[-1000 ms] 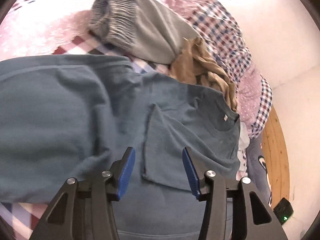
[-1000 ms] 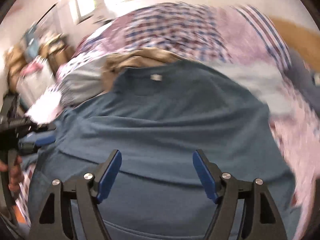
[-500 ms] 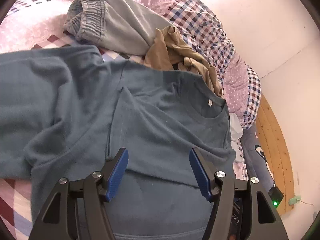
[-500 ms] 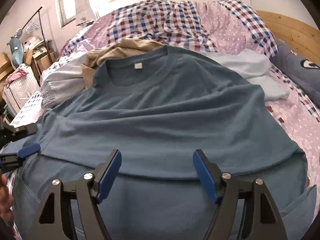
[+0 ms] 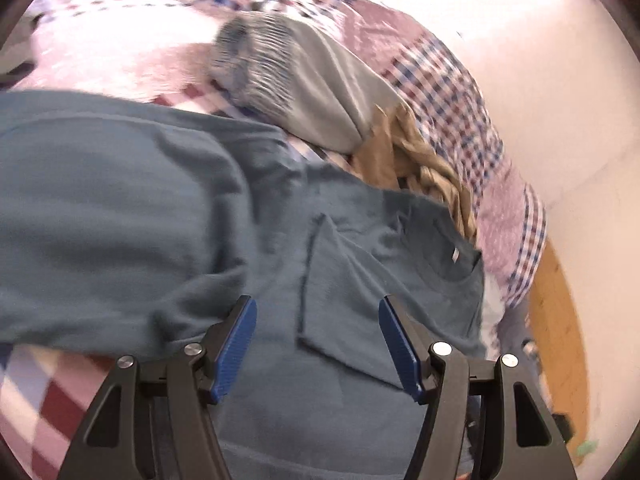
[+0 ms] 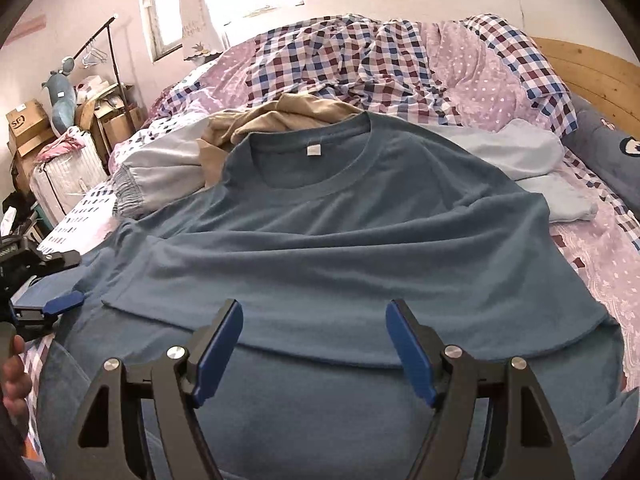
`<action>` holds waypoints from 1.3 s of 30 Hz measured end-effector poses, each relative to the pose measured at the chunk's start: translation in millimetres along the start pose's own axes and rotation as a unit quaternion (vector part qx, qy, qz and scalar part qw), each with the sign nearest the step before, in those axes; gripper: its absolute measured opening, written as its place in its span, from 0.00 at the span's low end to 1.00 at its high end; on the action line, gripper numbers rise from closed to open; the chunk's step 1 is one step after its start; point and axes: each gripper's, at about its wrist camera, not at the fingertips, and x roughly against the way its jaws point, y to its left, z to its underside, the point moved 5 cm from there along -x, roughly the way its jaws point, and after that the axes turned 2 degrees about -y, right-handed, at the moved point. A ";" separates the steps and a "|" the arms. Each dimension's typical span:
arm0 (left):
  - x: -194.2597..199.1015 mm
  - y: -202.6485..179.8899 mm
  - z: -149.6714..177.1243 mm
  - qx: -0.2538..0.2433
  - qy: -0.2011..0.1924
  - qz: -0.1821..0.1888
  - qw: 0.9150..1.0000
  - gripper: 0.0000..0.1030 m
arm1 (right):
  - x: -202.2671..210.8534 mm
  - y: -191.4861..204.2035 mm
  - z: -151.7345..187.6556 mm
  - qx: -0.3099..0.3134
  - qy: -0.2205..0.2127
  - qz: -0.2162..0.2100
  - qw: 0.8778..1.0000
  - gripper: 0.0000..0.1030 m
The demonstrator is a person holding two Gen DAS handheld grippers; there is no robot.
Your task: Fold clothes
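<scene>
Left gripper point(image 6: 60, 303) sits at the far left edge of the right wrist view, jaws well apart, nothing between the pads, over the shirt's left side where a sleeve flap point(image 5: 340, 300) is already turned in. Blue t-shirt point(image 6: 340, 248) lies flat on the bed point(image 6: 600, 264), collar point(image 6: 312, 168) away from both grippers, hem toward them, so its long axis runs straight ahead from the right gripper. Grey pants point(image 6: 160, 172) and tan garment point(image 6: 280, 116) lie just beyond the collar on the left, pale blue garment point(image 6: 532, 160) on the right. Right gripper point(image 6: 314, 344) hovers centred over the lower body of the shirt, jaws wide, holding nothing. Judgement: right sleeve side is unfolded; right gripper is nearer, edge lies to its right.
</scene>
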 end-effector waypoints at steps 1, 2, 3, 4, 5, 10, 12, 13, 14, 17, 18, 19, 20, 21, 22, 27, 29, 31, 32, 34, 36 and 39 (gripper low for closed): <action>7.0 4.3 -2.1 0.006 -0.005 -0.001 1.000 0.66 | 0.6 1.1 -0.1 0.001 -0.001 -0.003 1.000 0.76; 14.1 8.6 -4.3 0.012 -0.011 -0.001 1.000 0.66 | 1.1 2.1 -0.2 0.002 -0.001 -0.006 1.000 0.76; 21.1 12.1 -5.3 0.015 -0.017 -0.003 1.000 0.66 | 1.5 3.2 0.0 0.004 -0.002 -0.009 1.000 0.76; 29.4 17.0 -6.1 0.018 -0.023 -0.003 1.000 0.66 | 1.7 4.1 0.0 0.005 -0.002 -0.010 1.000 0.76; 37.9 23.5 -6.9 0.026 -0.029 -0.005 0.999 0.66 | 1.9 5.0 -0.1 0.006 -0.003 -0.012 1.000 0.76; 84.2 66.3 -11.2 0.084 -0.061 -0.014 0.995 0.66 | 4.6 9.4 -2.3 0.006 -0.012 -0.020 1.000 0.76; 106.7 88.4 -13.9 0.115 -0.079 -0.016 0.990 0.66 | 5.8 11.7 -3.4 0.007 -0.014 -0.024 1.000 0.76; 114.4 95.6 -14.1 0.125 -0.086 -0.018 0.988 0.66 | 6.5 13.0 -4.0 0.008 -0.016 -0.025 1.000 0.76; 130.0 108.8 -15.2 0.138 -0.102 -0.022 0.985 0.66 | 7.0 14.4 -4.3 0.009 -0.017 -0.028 0.999 0.76; 174.0 140.1 -16.1 0.161 -0.157 -0.046 0.973 0.66 | 8.1 18.9 -4.4 0.016 -0.020 -0.033 0.999 0.76; 189.0 149.8 -13.6 0.169 -0.178 -0.054 0.968 0.66 | 8.3 20.3 -4.2 0.018 -0.020 -0.035 0.999 0.76; 210.6 164.1 -10.0 0.183 -0.210 -0.063 0.958 0.66 | 8.5 21.6 -4.0 0.020 -0.020 -0.036 0.999 0.76; 225.9 175.1 -6.9 0.194 -0.232 -0.069 0.951 0.66 | 8.6 22.9 -4.0 0.022 -0.020 -0.037 0.999 0.76; 241.0 188.7 -4.0 0.210 -0.256 -0.075 0.941 0.66 | 8.7 24.0 -4.0 0.023 -0.021 -0.039 0.999 0.76; 256.2 202.8 -1.0 0.227 -0.279 -0.082 0.929 0.66 | 8.8 25.1 -4.0 0.024 -0.021 -0.041 0.999 0.76; 287.5 274.1 24.5 0.348 -0.314 -0.078 0.880 0.71 | 7.9 32.8 -4.3 0.034 -0.023 -0.049 0.998 0.77; 282.3 286.8 27.9 0.368 -0.299 -0.066 0.878 0.71 | 6.9 35.7 -4.3 0.038 -0.023 -0.050 0.998 0.77; 274.4 297.6 29.8 0.386 -0.279 -0.059 0.877 0.71 | 4.7 37.5 -3.7 0.039 -0.021 -0.051 0.998 0.77; 270.6 300.8 29.7 0.389 -0.271 -0.059 0.878 0.71 | 3.6 38.4 -3.4 0.040 -0.020 -0.051 0.998 0.77; 264.3 305.5 28.0 0.391 -0.260 -0.063 0.881 0.71 | 1.6 40.0 -2.3 0.042 -0.018 -0.051 0.998 0.77; 259.6 306.0 24.9 0.386 -0.256 -0.066 0.884 0.71 | 0.0 41.0 -1.7 0.044 -0.016 -0.051 0.998 0.77; 257.4 296.4 15.3 0.362 -0.268 -0.044 0.892 0.70 | -1.0 40.6 -1.7 0.044 -0.015 -0.052 0.998 0.77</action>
